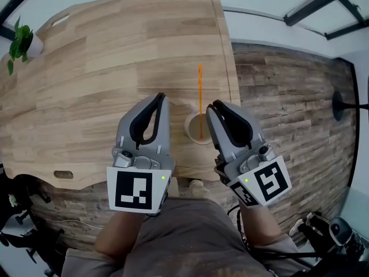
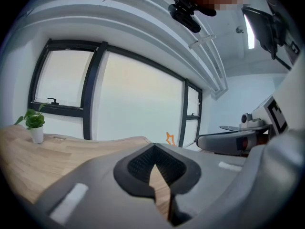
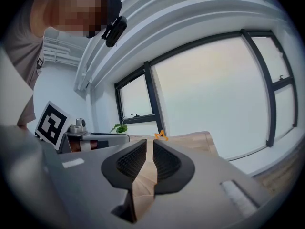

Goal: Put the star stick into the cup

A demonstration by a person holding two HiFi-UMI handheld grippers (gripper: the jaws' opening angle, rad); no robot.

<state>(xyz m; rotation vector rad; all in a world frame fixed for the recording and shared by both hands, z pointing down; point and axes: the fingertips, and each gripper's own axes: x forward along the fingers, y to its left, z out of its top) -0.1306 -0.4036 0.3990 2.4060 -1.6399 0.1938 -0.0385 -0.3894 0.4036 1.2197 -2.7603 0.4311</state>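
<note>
A thin orange star stick point(image 1: 200, 97) stands upright in a pale round cup point(image 1: 191, 127) near the front edge of the wooden table point(image 1: 86, 97). My left gripper point(image 1: 161, 97) hangs just left of the cup, my right gripper point(image 1: 215, 105) just right of it, both apart from the stick. The left gripper point(image 2: 151, 148) is shut, its pads meeting at the tips with nothing between them. Only a thin slit shows between the pads of the right gripper point(image 3: 149, 143), which is shut and empty. The orange star point(image 2: 170, 138) peeks over the left jaws, and the star point(image 3: 160, 136) shows above the right jaws.
A small potted plant point(image 1: 22, 42) sits at the table's far left corner. The table's right edge point(image 1: 230, 68) drops to a wood-plank floor, where a black stand base point(image 1: 340, 105) sits. A slot handle point(image 1: 63, 175) is cut near the front left edge.
</note>
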